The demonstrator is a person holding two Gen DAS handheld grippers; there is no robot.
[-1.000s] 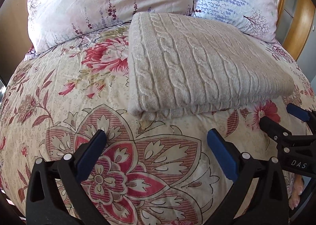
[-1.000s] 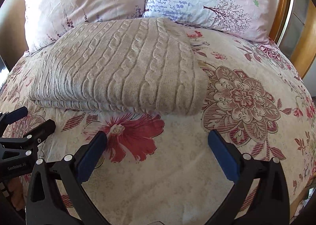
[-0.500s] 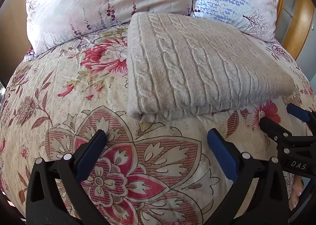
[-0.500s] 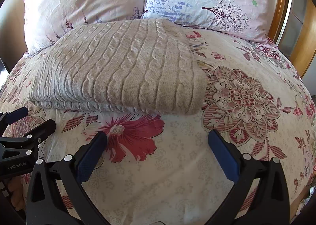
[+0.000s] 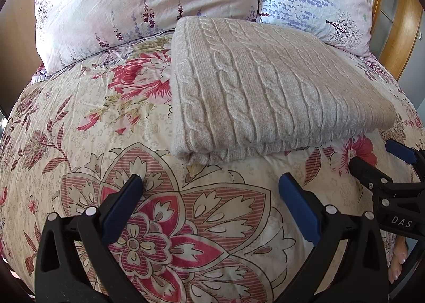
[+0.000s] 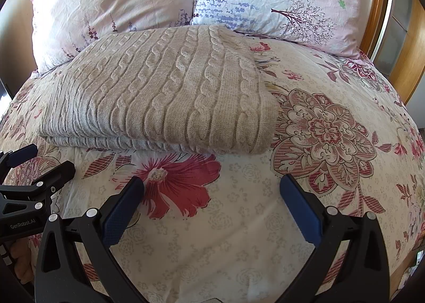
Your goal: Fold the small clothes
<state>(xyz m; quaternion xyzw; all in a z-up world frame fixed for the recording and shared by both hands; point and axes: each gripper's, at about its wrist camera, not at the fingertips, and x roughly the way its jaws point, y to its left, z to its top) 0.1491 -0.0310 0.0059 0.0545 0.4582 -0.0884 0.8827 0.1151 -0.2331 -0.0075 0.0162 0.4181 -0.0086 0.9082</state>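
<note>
**A:** The beige cable-knit sweater [image 5: 268, 90] is lying folded into a neat rectangle on the floral duvet [image 5: 79, 143], its far edge resting up against the two pillows [image 5: 148, 3].

**B:** And the left gripper [image 5: 209, 183] is hovering just short of the near-left corner of that fold, blue-padded fingers [image 5: 122, 207] spread wide, nothing between them but the big red-and-cream flower print.

**A:** Same story on the other side. The right gripper [image 6: 212, 183] is sitting over the pink bloom, jaws gaping wide, gripping nothing, a little back from the sweater's near edge.

**B:** From the right wrist view you're seeing the layers stacked along that front edge, with a greyer band peeking out underneath the top panel. The right-hand side of the sweater is a smooth rolled fold.

**A:** Each tool is showing up in the other's camera too, at the frame's edge, so they're working side by side, near each other but apart.

**B:** A wooden bed frame [image 6: 382, 24] is curving round behind the right pillow.
</note>
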